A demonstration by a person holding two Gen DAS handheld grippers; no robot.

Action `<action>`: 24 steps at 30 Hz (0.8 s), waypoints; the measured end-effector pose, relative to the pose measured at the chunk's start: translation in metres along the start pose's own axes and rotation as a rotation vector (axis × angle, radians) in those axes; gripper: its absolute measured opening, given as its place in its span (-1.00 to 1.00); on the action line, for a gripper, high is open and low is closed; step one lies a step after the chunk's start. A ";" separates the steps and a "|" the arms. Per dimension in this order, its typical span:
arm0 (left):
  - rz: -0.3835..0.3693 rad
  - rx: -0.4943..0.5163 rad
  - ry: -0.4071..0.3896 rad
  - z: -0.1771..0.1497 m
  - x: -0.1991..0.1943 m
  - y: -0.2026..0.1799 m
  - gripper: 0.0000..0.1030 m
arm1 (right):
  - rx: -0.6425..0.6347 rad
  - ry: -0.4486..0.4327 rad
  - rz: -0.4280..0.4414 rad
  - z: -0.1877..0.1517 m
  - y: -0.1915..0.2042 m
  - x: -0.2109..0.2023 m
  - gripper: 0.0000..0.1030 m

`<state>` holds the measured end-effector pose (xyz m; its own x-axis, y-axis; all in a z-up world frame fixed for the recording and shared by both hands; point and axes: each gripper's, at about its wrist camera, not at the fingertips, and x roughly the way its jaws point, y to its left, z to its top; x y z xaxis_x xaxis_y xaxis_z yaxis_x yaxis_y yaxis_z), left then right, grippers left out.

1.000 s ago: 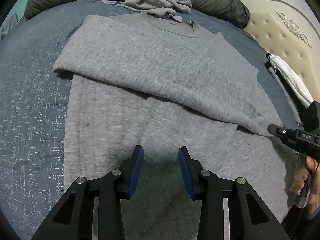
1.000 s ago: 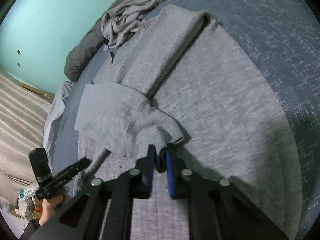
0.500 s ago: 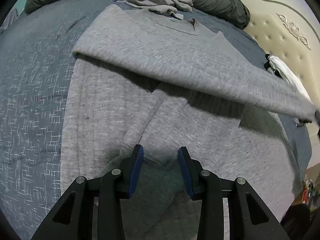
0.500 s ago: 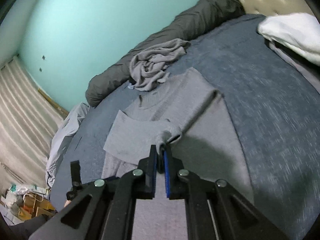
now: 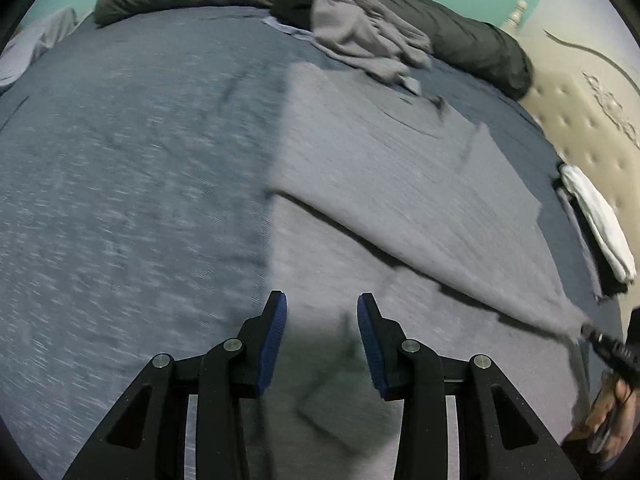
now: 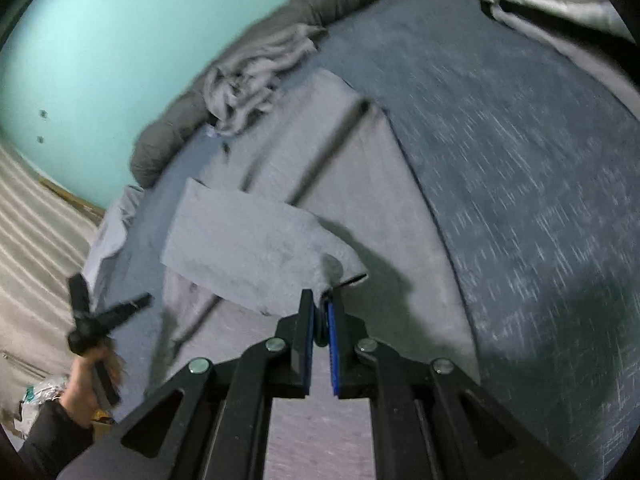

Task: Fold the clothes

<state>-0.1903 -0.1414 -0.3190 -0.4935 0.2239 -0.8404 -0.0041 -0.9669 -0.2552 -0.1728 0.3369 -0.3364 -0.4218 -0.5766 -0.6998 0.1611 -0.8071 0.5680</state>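
Observation:
A grey long-sleeved top (image 5: 384, 168) lies spread on the blue bed cover (image 5: 132, 184). One sleeve (image 5: 460, 240) is stretched across its body. My right gripper (image 6: 320, 306) is shut on the cuff of that sleeve (image 6: 256, 252) and holds it lifted over the top's body; it shows in the left wrist view (image 5: 600, 340) at the right edge. My left gripper (image 5: 322, 308) is open and empty, low over the lower part of the top. It shows in the right wrist view (image 6: 108, 312) at the left.
A crumpled grey garment (image 5: 360, 36) lies at the far side of the bed against a dark rolled duvet (image 5: 460, 36). Folded white and dark clothes (image 5: 600, 220) sit by the padded headboard (image 5: 592, 104). A teal wall (image 6: 100, 40) stands behind.
The right gripper has carried the sleeve cuff further across the top, still lifted. The left gripper has shifted left, open, so more bare bed cover shows.

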 end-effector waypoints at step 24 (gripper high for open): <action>0.049 -0.059 0.010 0.041 0.022 0.036 -0.22 | -0.014 0.060 -0.132 0.016 -0.021 0.034 -0.48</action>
<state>-0.2370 -0.1759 -0.3275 -0.4831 0.1776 -0.8574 0.0718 -0.9679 -0.2409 -0.2054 0.3366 -0.3652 -0.3858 -0.4718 -0.7928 0.1208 -0.8778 0.4636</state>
